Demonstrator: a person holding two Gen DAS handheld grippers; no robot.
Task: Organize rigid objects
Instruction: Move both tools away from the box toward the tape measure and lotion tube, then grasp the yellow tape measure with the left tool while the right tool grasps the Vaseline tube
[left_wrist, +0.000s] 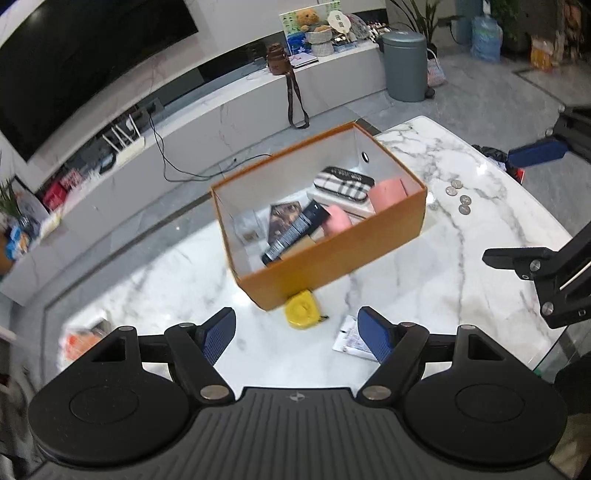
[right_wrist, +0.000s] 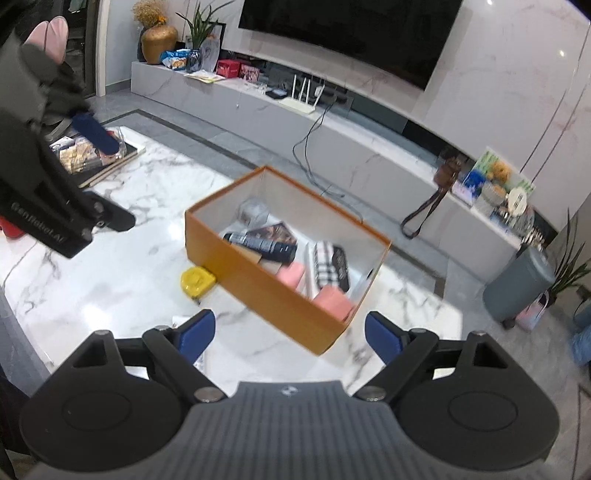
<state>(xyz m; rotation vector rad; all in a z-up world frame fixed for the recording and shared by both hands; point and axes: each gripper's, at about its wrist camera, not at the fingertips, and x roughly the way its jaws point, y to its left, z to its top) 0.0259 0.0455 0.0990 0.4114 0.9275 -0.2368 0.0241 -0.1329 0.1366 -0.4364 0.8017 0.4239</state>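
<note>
**Both claws empty over the table; loose items close to the box wall**

Your left gripper (left_wrist: 297, 338) has its jaws spread wide with nothing between them; your right gripper (right_wrist: 290, 334) is the same, wide and empty.

The orange box (left_wrist: 343, 258) sits mid-table and already holds a black tube (left_wrist: 295, 230), a checked case (left_wrist: 343, 184) and pink blocks (left_wrist: 388, 192). The yellow tape measure (left_wrist: 301, 309) lies on the marble table (left_wrist: 461, 229), touching or just beside the box's near wall. Four coins (left_wrist: 458, 195) lie right of the box.

Risks, as I judge them:
- Reach for the tape measure and one finger may strike the box wall and shove the box.
- Coins lie flat on marble; your pads will likely skid off them.
- Both views are blurred, so a misjudged reach is likely.
</note>
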